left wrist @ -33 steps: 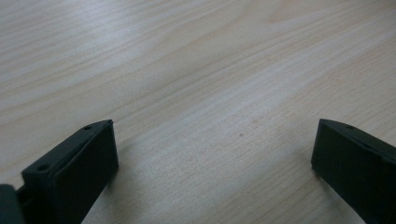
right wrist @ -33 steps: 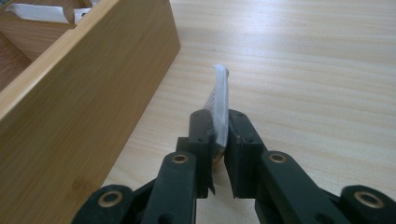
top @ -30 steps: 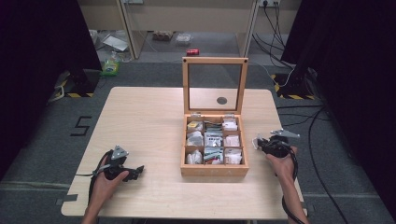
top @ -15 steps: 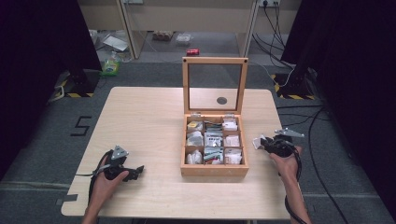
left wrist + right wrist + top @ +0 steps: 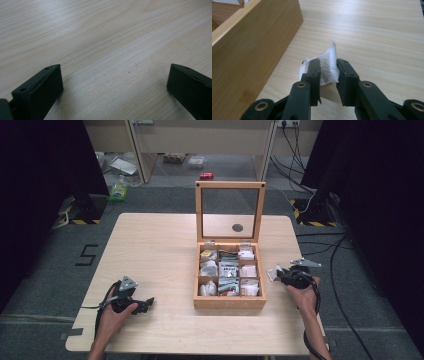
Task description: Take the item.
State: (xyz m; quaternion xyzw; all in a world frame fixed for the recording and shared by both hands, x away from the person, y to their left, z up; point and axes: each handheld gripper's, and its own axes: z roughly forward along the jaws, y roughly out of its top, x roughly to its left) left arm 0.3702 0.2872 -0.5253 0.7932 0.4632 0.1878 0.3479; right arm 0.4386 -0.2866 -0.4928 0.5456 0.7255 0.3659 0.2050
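My right gripper [image 5: 328,68]: low over the table just right of the wooden box; the jaws have just been easing apart, and the small white sachet sits between them.
Sachet [image 5: 328,63]: white packet with black print, between my right fingers [image 5: 313,72]; the left pad lies over its face, and I cannot tell whether the right pad touches it. It lies on the table beside the box's outer wall, outside every compartment. From above it shows as a white scrap [image 5: 273,273] at the tip of my right gripper [image 5: 284,275].
My left gripper [image 5: 141,304]: near the table's front left, well apart from the box; fingers [image 5: 45,87] spread wide, bare wood between them.
Table [image 5: 150,250]: pale wood; both my forearms come in at its near edge.
Wooden box [image 5: 229,302]: middle of the table, divided into compartments that hold more packets.
Lid [image 5: 230,185]: glass-paned, standing upright behind the compartments.
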